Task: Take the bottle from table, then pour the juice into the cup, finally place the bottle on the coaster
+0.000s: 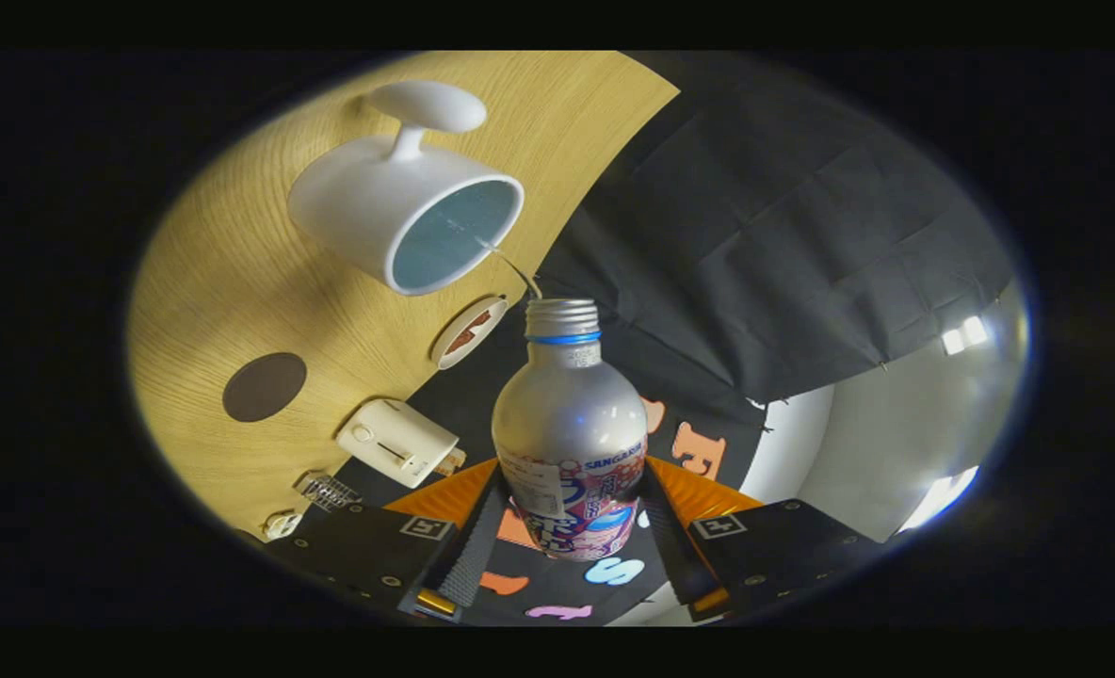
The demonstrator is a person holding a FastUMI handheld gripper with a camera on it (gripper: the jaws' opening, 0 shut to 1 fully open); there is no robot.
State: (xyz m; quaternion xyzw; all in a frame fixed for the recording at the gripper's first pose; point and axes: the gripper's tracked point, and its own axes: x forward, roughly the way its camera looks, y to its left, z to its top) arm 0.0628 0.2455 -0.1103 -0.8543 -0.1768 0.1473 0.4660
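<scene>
Bottle (570, 433), smooth metal, clamped in hand-held gripper (569, 513), streams into glossy round cup (405, 207).

Gripper (567, 527) clamped w/ both fingers on bottle (572, 443), tipped toward white cup (405, 212); thin stream (512, 264) runs from bottle mouth into cup. On wood table (237, 273): dark round coaster (265, 387), bottle cap (469, 331) just beside cup, small white toaster (397, 443).

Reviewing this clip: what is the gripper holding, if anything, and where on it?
The gripper holds the bottle, its two fingers pressing the lower, labelled body from either side. The neck and open mouth stay free, tipped toward the cup.
</scene>
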